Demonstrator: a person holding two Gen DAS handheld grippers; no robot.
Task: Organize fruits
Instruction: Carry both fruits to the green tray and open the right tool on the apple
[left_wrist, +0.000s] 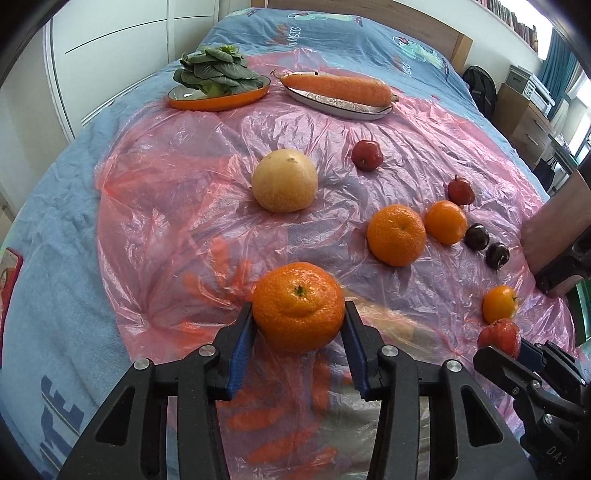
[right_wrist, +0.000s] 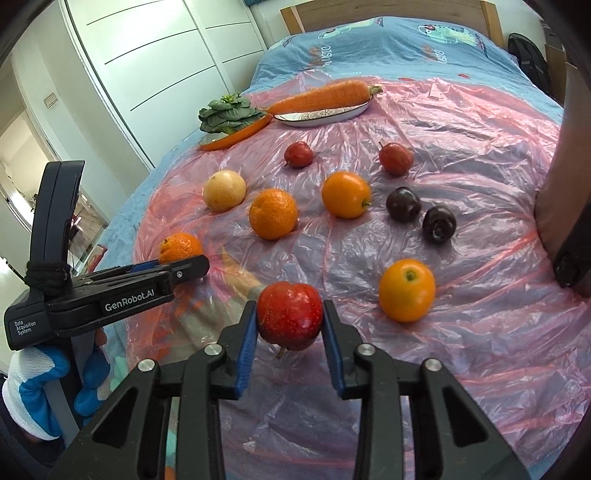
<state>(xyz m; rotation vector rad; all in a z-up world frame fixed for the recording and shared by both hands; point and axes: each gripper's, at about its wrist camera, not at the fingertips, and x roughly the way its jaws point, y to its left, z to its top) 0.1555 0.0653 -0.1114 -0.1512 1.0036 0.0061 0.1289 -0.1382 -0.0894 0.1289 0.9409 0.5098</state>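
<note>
Low in the left wrist view, the left gripper is clamped on a tangerine, its blue pads pressed to both sides, over the pink plastic sheet spread on the bed. Low in the right wrist view, the right gripper grips a red apple the same way, an orange just to its right. Farther up the sheet lie a pale melon, more citrus, two dark plums and small red fruits, with greens and a carrot on plates at the top.
</note>
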